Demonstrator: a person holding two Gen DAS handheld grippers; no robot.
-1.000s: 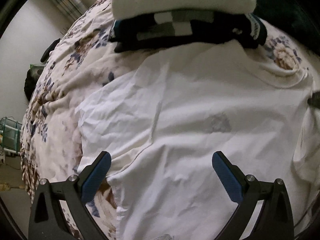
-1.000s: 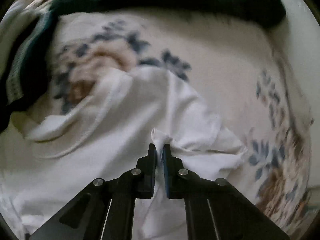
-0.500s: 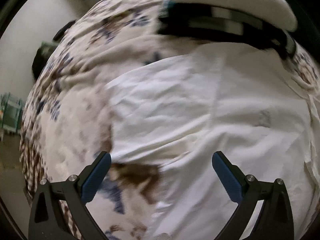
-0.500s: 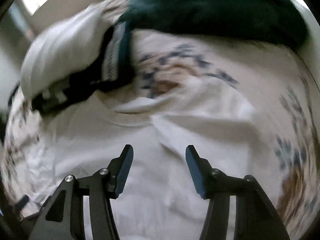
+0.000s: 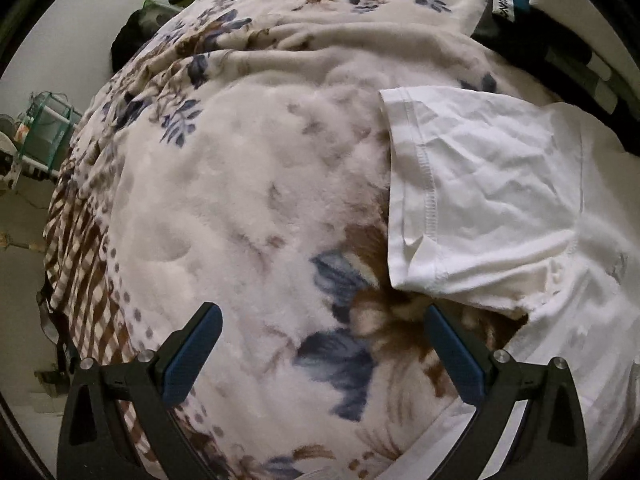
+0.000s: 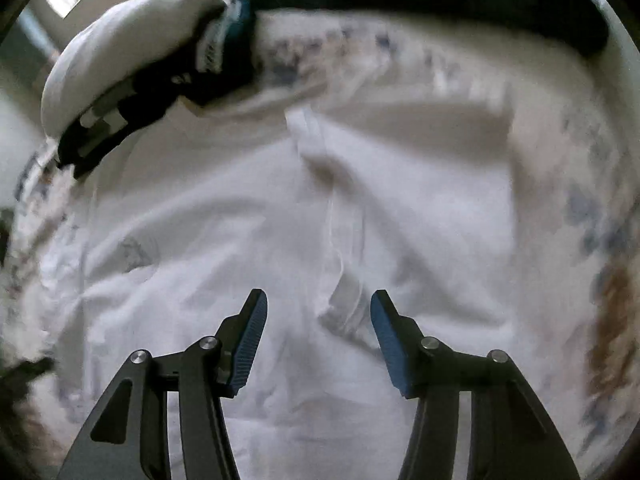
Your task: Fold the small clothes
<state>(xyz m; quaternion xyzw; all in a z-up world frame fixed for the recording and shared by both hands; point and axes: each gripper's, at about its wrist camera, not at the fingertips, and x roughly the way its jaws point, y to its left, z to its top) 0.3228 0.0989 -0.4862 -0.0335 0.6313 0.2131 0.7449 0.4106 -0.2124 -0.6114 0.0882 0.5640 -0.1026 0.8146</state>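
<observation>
Both grippers have moved: the right gripper [image 6: 318, 308] let go of the white shirt [image 6: 248, 240] and hangs wide open over its folded-in sleeve, while the left gripper [image 5: 320, 344], wide open too, has swung toward the other sleeve [image 5: 480, 184] at 2 o'clock on the flowery blanket [image 5: 240, 200], so most folding is still left.

You are in a home bedroom: a floral blanket [image 5: 248, 200] covers the bed, with folded clothes [image 6: 132, 76] stacked on it.

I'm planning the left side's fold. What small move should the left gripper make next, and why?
Probably shift the open left gripper right onto the white shirt's sleeve: it is over bare floral blanket, and the sleeve lies flat, unfolded.
</observation>
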